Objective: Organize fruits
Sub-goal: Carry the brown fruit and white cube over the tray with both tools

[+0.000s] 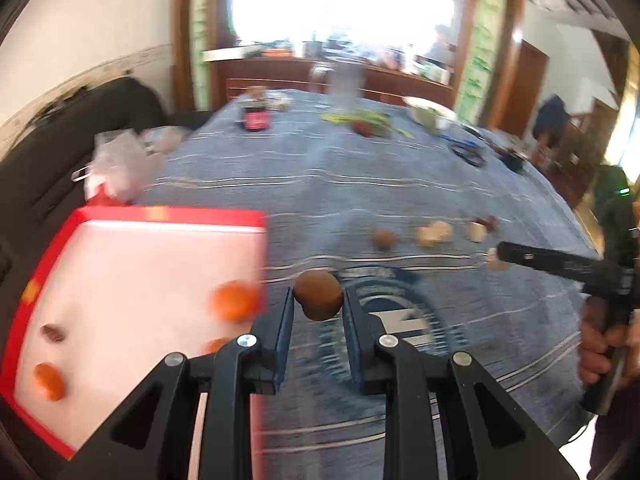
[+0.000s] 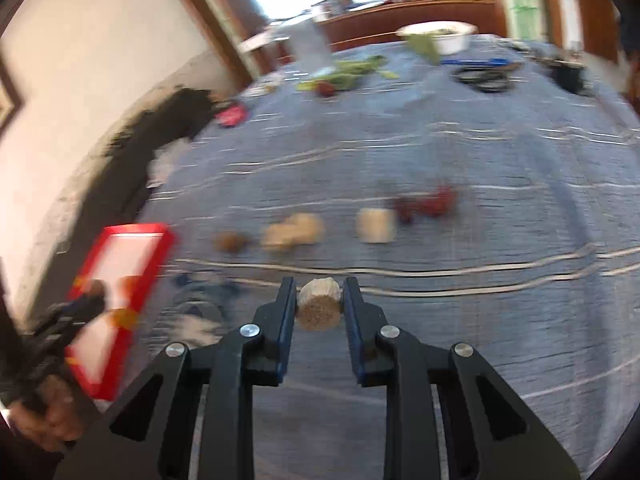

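Observation:
My left gripper (image 1: 318,300) is shut on a round brown fruit (image 1: 319,294), held above the blue cloth just right of the red-rimmed white tray (image 1: 120,216). Orange fruits (image 1: 234,300) and a small dark one (image 1: 52,332) lie in that tray. My right gripper (image 2: 319,300) is shut on a pale beige fruit piece (image 2: 320,304) with a speckled cut face. On the cloth beyond lie a brown fruit (image 2: 230,241), pale pieces (image 2: 294,232) and red fruits (image 2: 428,204). The right gripper (image 1: 500,258) also shows at the right of the left wrist view.
The table carries a blue striped cloth (image 1: 360,184). At its far end stand a clear container (image 1: 346,84), a white bowl (image 2: 436,36), green stems with a red fruit (image 1: 366,124) and a dark jar (image 1: 256,118). A black sofa (image 1: 60,148) flanks the left side.

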Demonstrator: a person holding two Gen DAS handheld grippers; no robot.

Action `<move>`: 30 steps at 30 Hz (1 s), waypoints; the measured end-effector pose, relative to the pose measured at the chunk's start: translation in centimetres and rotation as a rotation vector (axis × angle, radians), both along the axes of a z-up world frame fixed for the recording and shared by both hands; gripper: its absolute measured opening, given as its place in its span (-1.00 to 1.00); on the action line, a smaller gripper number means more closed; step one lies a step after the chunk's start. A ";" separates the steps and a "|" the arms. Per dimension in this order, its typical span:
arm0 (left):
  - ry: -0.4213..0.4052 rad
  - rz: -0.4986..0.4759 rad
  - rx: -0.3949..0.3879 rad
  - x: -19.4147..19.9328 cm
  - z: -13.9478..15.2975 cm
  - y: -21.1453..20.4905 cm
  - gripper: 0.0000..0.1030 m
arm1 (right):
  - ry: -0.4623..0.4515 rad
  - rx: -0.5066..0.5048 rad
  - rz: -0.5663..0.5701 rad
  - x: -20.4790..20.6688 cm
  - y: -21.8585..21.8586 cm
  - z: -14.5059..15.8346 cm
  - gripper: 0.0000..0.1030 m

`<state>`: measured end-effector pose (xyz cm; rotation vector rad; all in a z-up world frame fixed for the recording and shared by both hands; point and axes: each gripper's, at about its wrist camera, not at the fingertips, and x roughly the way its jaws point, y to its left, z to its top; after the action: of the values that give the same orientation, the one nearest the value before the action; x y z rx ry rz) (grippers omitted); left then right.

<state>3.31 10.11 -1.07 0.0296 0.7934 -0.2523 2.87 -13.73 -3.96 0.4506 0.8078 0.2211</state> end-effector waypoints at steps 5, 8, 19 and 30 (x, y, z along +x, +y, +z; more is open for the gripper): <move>0.004 0.133 0.024 -0.1 -0.6 5.1 -0.55 | -0.035 0.089 0.195 2.2 7.7 2.5 -0.50; 0.016 0.190 0.025 -0.4 -1.1 7.4 -0.55 | -0.043 0.089 0.277 3.5 12.3 3.2 -0.50; 0.040 0.314 0.058 -1.4 -2.8 12.6 -0.55 | -0.038 0.016 0.484 3.8 23.2 2.3 -0.50; 0.048 0.394 0.090 -1.3 -3.8 14.9 -0.54 | -0.066 -0.148 0.574 0.8 27.4 -0.1 -0.50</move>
<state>1.98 25.04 -4.84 -0.0481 0.8403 0.1562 3.65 13.71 -4.10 0.0612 0.8679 0.6997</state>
